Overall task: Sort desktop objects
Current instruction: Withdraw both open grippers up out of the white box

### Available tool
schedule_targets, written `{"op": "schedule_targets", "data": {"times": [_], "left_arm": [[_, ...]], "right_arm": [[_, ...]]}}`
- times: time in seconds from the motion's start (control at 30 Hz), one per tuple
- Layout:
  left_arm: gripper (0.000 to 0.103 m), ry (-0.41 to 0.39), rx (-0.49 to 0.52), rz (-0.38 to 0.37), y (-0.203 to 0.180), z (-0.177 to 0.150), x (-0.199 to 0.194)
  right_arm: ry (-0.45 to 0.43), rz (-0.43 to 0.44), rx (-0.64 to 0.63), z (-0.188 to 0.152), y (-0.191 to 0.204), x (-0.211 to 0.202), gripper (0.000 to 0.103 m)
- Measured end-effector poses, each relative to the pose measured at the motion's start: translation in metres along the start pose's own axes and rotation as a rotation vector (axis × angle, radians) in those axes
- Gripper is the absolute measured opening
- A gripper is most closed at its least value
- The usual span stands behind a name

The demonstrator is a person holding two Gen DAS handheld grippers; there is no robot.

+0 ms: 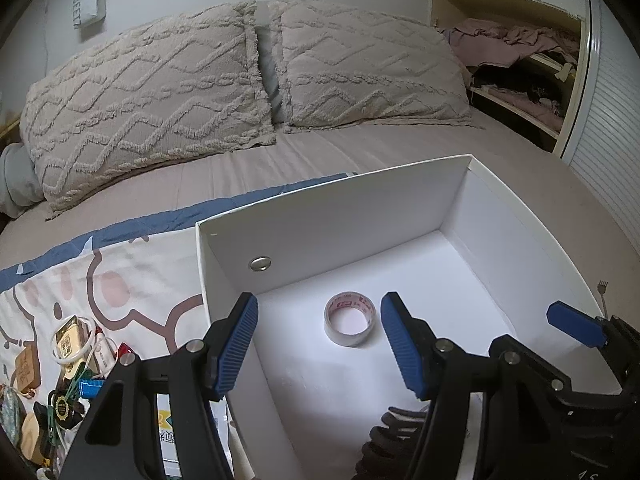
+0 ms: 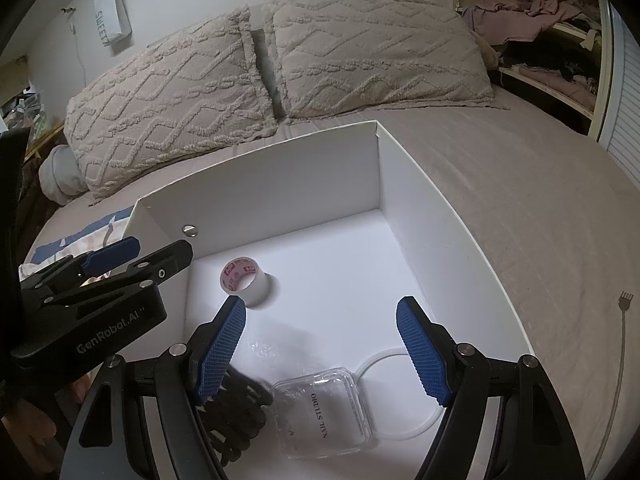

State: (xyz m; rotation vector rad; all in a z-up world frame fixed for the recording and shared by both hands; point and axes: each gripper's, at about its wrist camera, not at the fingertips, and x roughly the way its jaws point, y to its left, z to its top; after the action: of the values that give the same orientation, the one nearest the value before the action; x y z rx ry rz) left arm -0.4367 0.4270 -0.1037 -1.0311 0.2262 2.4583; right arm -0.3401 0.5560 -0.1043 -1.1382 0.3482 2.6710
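Note:
A white open box point(image 1: 360, 216) point(image 2: 280, 184) stands on the bed. Inside it lie a roll of clear tape point(image 1: 349, 324) point(image 2: 244, 280), a clear plastic case point(image 2: 324, 416) marked NAIL STUDIO, a black claw clip point(image 2: 240, 412) point(image 1: 392, 436) and a thin white ring point(image 2: 380, 357). My left gripper point(image 1: 318, 344) is open over the box's left wall, and the tape lies beyond its fingers, untouched. Above the case and clip my right gripper point(image 2: 322, 348) hangs open with nothing between its pads. Small items point(image 1: 68, 364) are heaped on a cartoon-print cloth left of the box.
Two knitted pillows point(image 1: 160, 112) lean at the head of the bed behind the box. A small long-handled fork point(image 2: 624, 304) lies on the sheet to the right. An open shelf of clothes point(image 1: 520, 48) is at the back right.

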Motion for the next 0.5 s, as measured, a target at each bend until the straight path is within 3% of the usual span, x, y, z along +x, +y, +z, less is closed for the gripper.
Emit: {"op": "schedule_targets", "data": {"times": [0.43, 0.5], "left_arm": [[0.064, 0.009, 0.001, 0.011, -0.0009, 0.0005, -0.0003], [0.069, 0.007, 0.008, 0.015, -0.0024, 0.0008, -0.0019]], "right_arm": [[-0.007, -0.009, -0.004, 0.0002, -0.0001, -0.0012, 0.078], [-0.003, -0.008, -0.005, 0.0004, -0.001, -0.0014, 0.078]]}}
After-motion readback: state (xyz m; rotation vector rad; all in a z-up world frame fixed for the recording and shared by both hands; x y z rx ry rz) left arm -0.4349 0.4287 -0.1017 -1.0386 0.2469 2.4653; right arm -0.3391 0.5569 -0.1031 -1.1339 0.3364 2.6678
